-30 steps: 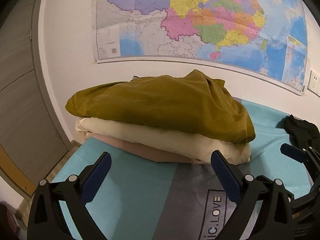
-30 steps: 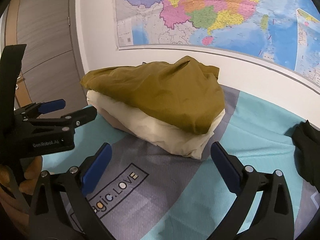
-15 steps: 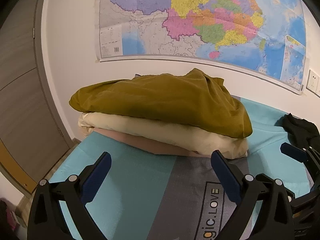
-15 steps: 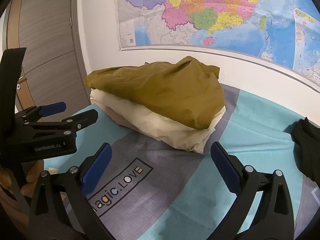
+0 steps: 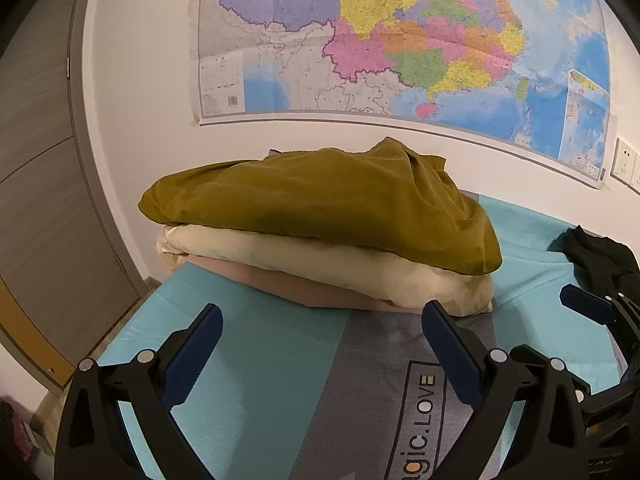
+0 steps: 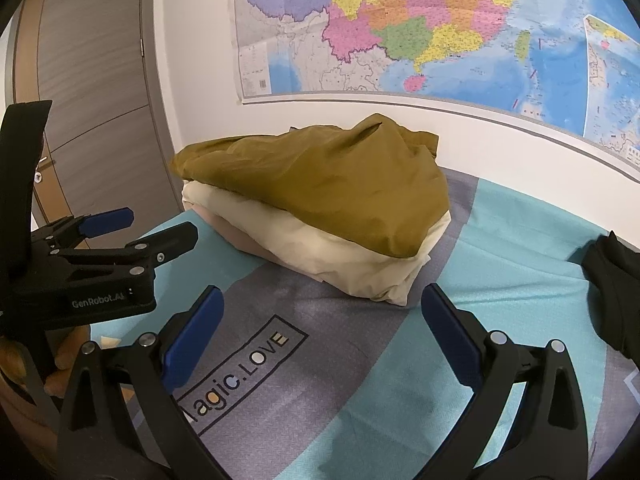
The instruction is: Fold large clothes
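**Three folded garments stacked ahead of two empty tongs**

Three folded pieces lie in one pile on the teal-and-grey printed bed cover (image 5: 256, 360), straight ahead of both tongs and beyond their tips. On top is the olive-green folded garment (image 5: 320, 200); under it is the cream folded garment (image 5: 320, 256); at the bottom is the dusty-pink folded garment (image 5: 304, 288), of which only a front edge shows.

The left tongs (image 5: 320, 344) hover over the cover with their blue-padded fingers spread wide and nothing between them. The right tongs (image 6: 320, 324) are likewise wide apart and empty, held just beside the left pair, whose black frame shows at the left edge of the right wrist view.

A crumpled black garment (image 5: 600, 260) lies on the cover to the right of both tongs, well apart from the pile. Behind the pile, a large coloured paper wall map (image 5: 400, 40) hangs on the white wall.
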Tool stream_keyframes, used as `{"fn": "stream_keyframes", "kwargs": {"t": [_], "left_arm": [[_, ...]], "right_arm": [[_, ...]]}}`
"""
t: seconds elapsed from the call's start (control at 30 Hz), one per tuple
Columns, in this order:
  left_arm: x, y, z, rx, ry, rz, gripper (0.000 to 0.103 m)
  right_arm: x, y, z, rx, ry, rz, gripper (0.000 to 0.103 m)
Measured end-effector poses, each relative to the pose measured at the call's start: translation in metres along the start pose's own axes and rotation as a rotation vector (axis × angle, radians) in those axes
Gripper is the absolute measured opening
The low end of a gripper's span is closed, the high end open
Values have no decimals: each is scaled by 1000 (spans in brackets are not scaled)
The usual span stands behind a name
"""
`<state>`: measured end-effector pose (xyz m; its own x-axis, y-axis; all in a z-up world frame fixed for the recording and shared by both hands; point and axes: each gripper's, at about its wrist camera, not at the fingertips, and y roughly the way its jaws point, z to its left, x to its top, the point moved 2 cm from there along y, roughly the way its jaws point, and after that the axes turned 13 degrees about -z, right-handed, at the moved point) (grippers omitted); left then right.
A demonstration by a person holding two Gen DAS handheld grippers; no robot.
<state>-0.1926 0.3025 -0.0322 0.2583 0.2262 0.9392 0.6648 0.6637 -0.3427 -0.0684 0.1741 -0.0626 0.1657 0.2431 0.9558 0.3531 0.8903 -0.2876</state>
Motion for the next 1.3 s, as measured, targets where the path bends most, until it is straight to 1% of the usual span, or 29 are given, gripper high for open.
{"fn": "stream_keyframes", "kwargs": {"t": [1.3], "left_arm": [[-3, -4, -1, -2, 2, 5, 96]], "right_arm": [[-1, -6, 2, 1, 20, -9, 97]]}}
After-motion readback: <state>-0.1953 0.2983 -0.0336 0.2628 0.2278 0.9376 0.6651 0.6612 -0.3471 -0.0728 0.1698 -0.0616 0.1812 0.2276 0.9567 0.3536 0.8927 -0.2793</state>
